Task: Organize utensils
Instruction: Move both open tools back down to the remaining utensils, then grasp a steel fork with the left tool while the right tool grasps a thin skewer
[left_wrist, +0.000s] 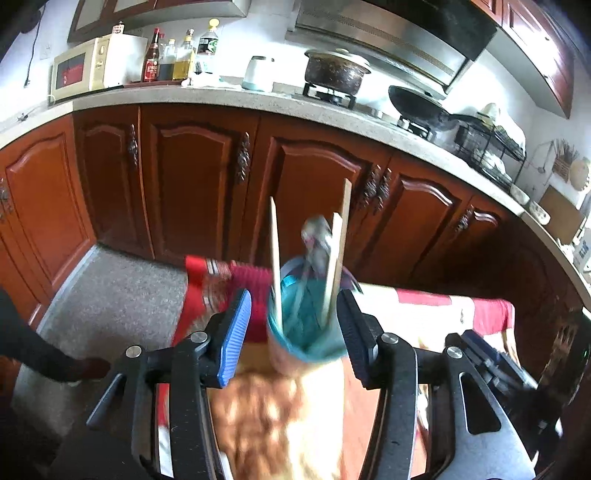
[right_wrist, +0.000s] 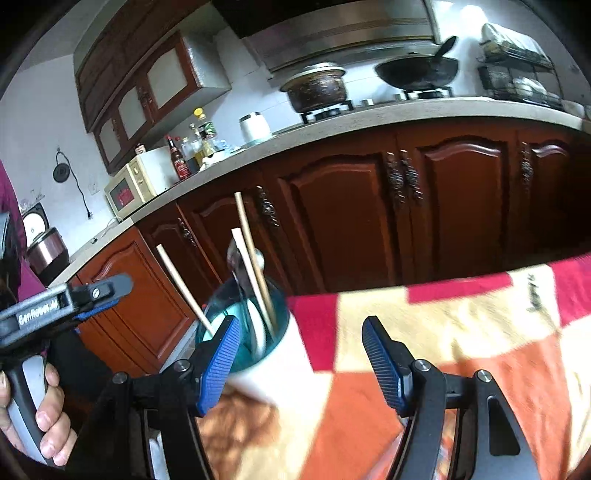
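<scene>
The left tool (left_wrist: 293, 332) stands wide, its blue-ribbed fingers (left_wrist: 234, 332) on either side of a cup (left_wrist: 306, 345) without clearly touching it. The cup has a white wall and a teal inside, and it stands at the left end of the desk, near the edge. In it are three pale wooden chopsticks (left_wrist: 276, 258), leaning apart, and a metal spoon (left_wrist: 317, 236) whose bowl points up; the spoon is blurred. From the right wrist view the same cup (right_wrist: 273, 365) sits just beside the left finger of the right tool (right_wrist: 301, 363), which is also wide and holds nothing. The chopsticks (right_wrist: 255, 273) and spoon (right_wrist: 236, 258) rise above the rim there too.

The desk wears a patchwork cloth (right_wrist: 424, 332) of red, cream and orange squares. Beyond it runs a row of dark red cabinet doors (left_wrist: 207, 177) under a speckled kitchen worktop (left_wrist: 229, 98). On the worktop, left to right, are a microwave (left_wrist: 85, 68), bottles (left_wrist: 173, 55), a white jar (left_wrist: 258, 74), a lidded pot (left_wrist: 336, 72), a wok (left_wrist: 421, 107) and a dish rack (left_wrist: 491, 147).
</scene>
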